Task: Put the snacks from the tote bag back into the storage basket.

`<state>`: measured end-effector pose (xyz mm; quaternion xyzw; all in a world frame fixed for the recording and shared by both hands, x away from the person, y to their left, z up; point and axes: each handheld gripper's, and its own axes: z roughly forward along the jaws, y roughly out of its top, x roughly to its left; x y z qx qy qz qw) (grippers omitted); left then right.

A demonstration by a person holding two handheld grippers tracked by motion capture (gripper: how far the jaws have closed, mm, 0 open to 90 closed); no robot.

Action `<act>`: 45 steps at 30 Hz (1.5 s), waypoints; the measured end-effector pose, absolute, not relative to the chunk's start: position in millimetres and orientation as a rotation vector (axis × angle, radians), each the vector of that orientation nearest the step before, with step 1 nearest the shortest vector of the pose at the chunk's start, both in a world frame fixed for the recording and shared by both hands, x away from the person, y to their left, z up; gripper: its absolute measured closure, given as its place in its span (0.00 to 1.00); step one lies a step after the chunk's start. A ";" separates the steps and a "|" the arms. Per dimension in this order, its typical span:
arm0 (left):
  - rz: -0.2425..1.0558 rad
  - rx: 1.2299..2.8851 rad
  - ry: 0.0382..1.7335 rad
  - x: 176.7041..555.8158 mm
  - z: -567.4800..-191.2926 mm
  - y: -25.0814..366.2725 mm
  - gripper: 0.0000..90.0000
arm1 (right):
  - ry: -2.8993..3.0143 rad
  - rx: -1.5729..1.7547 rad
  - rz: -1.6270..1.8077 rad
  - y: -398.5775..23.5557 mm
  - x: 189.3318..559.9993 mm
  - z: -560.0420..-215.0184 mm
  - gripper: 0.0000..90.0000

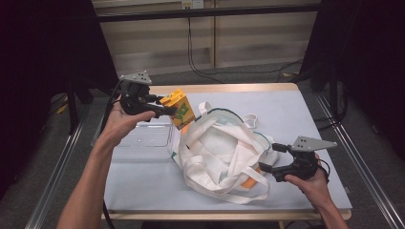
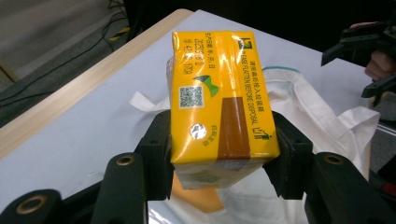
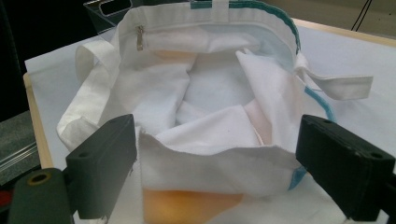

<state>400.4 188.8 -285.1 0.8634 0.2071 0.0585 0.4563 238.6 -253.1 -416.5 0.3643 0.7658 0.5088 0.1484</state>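
Observation:
My left gripper is shut on a yellow drink carton and holds it in the air above the left rim of a white tote bag. In the left gripper view the carton sits squarely between the two black jaws, printed side up, with the bag below and beyond it. My right gripper rests at the bag's right side. In the right gripper view its jaws stand wide apart, with the bag's near rim lying between them and the bag's mouth gaping open.
A clear plastic container stands on the table left of the bag, just under the carton. Something orange shows through the bag's fabric near my right gripper. The table's wooden edge runs along the far side.

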 end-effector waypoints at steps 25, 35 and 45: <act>0.250 2.192 0.532 428.1 -288.8 236.8 0.55 | 2.210 1.045 1.467 -250.7 238.8 -418.2 0.13; 0.232 2.219 0.543 438.2 -300.5 243.4 0.55 | 2.216 1.039 1.466 -250.0 238.9 -418.6 0.13; 0.224 2.232 0.575 441.9 -309.8 249.0 0.56 | 2.222 1.043 1.458 -249.3 239.3 -419.6 0.12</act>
